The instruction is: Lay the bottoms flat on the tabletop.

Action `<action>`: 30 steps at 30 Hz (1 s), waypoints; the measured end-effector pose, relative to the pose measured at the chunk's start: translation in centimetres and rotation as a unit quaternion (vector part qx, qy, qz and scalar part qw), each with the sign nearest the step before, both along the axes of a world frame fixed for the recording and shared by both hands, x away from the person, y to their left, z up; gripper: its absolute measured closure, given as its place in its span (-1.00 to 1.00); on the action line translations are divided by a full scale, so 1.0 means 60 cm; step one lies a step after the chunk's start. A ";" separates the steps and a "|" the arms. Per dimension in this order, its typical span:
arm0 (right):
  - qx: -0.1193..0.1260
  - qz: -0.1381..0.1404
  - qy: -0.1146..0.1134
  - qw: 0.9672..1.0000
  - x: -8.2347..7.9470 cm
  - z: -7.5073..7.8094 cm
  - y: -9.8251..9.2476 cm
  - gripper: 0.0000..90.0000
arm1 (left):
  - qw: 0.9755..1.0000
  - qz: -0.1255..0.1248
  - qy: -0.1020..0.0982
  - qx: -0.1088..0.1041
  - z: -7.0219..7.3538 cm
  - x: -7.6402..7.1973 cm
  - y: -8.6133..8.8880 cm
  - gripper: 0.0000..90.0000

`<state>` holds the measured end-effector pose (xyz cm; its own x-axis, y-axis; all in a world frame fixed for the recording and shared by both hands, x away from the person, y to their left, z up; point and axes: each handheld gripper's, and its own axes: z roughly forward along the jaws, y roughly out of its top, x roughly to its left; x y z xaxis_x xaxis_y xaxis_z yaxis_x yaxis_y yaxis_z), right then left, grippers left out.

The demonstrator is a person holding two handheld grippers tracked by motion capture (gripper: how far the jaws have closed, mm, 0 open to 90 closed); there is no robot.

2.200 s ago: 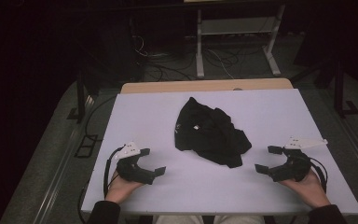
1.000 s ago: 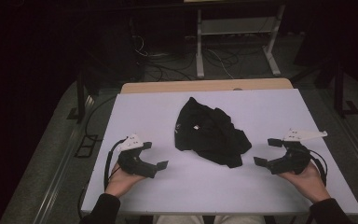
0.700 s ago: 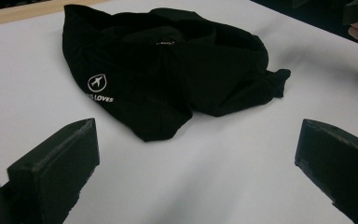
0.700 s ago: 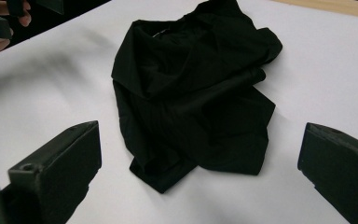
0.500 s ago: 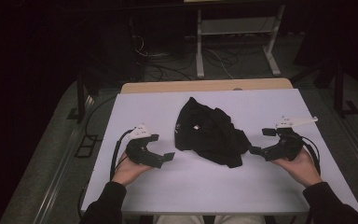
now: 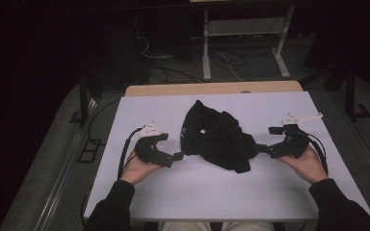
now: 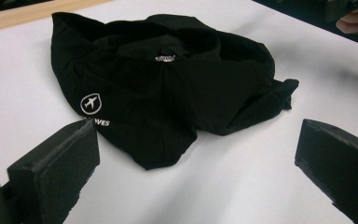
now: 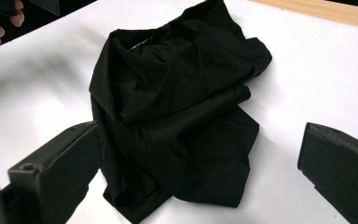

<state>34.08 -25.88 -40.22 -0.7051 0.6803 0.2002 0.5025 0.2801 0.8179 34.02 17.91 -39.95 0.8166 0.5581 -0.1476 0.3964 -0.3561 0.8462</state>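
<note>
A crumpled black garment (image 6: 217, 137) lies in the middle of the white table (image 6: 221, 202). In the left gripper view the garment (image 7: 168, 88) shows a white plane logo and a small neck label. My left gripper (image 6: 173, 147) is open, its tips just off the garment's left edge, with the jaws (image 7: 200, 140) wide apart low over the table. My right gripper (image 6: 266, 139) is open at the garment's right edge. In the right gripper view its jaws (image 8: 203, 140) bracket the garment (image 8: 177, 102) from close up, with nothing held.
A wooden strip (image 6: 212, 89) runs along the table's far edge. Behind it, on the dark floor, stand a metal rack (image 6: 243, 29) and loose cables (image 6: 164, 57). Bare white tabletop lies in front of the garment and at both sides.
Both grippers have moved inward and away from the near edge, from the table's sides up to the garment's left and right edges. The garment has not moved.
</note>
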 end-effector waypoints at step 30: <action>-0.008 0.004 0.003 1.000 0.111 0.017 0.058 -1.00 | 0.999 -0.012 0.030 -0.016 -0.029 0.080 -0.057 -1.00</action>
<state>40.73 -22.38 -39.19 -0.7096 0.6773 0.1943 0.5053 0.2969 0.8102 38.80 14.51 -41.70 0.8193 0.5320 -0.2139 0.4382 -0.3404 0.8319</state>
